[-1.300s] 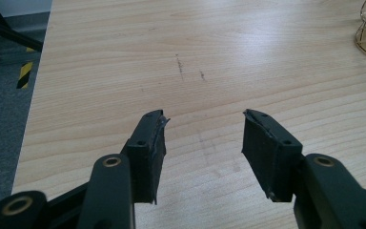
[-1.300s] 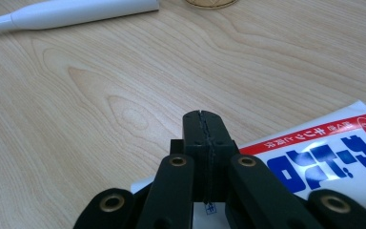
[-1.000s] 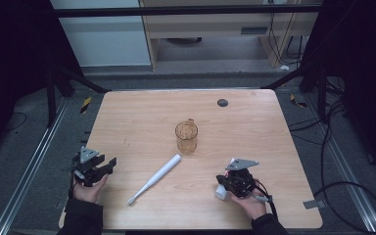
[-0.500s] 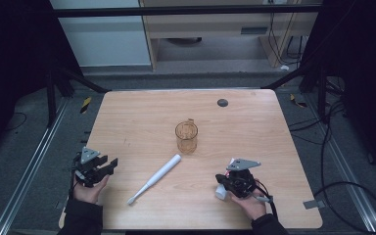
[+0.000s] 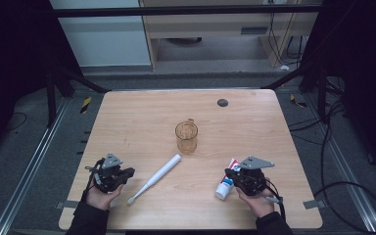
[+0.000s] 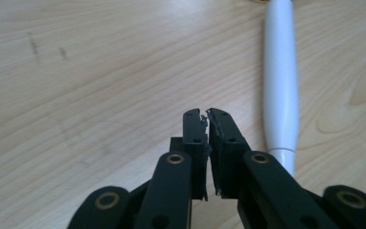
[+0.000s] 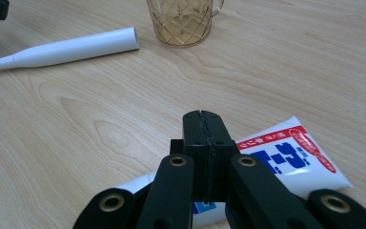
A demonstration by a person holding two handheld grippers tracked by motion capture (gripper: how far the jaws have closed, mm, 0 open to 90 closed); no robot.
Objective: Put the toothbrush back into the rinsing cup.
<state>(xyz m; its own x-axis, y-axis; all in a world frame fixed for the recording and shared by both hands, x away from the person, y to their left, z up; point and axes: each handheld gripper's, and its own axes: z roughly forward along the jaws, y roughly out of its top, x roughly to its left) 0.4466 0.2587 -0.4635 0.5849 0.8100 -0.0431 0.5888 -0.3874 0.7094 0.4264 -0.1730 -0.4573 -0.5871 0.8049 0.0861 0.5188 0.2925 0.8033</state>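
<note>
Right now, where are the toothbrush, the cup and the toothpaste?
toothbrush (image 5: 159, 174): high view, middle of its white handle.
cup (image 5: 186, 138): high view, its amber glass wall.
toothpaste (image 7: 293, 153): right gripper view, printed part of the tube.

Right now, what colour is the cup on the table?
Amber, see-through, with a diamond pattern; the cup shows best in the right gripper view.

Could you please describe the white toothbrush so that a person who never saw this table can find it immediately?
Look at the wooden table and find the amber glass cup near its middle. Nearer the person and slightly left of the cup lies the toothbrush, diagonally, beside the left gripper. It is the one long, slim, all-white thing; the toothpaste tube is short with red and blue print.
</note>
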